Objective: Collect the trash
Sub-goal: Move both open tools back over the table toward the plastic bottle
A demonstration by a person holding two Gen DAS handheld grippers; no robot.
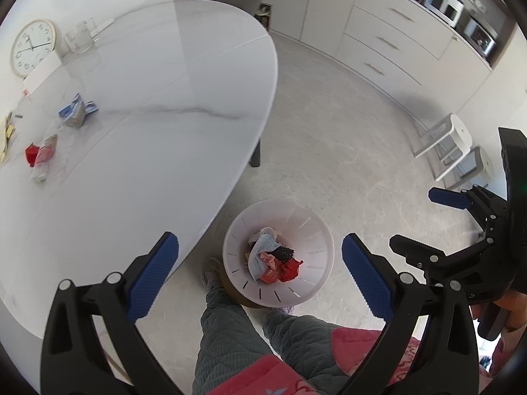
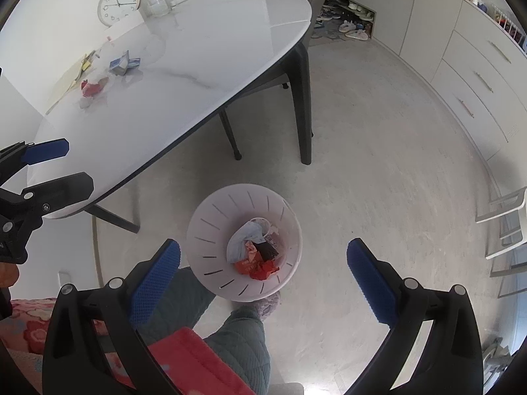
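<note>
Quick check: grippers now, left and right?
Left gripper: open, holding nothing, above the bin.
Right gripper: open, holding nothing.

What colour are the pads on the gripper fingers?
Blue, with a fine textured pattern; the finger pads show best in the right wrist view.

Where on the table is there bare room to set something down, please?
The table is bare across its near, rounded half, from the grey vein to the edge above the bin. The far end is crowded: red wrapper, blue carton, yellow papers, glass jar and clock. Both grippers, left and right, are open and empty.
</note>
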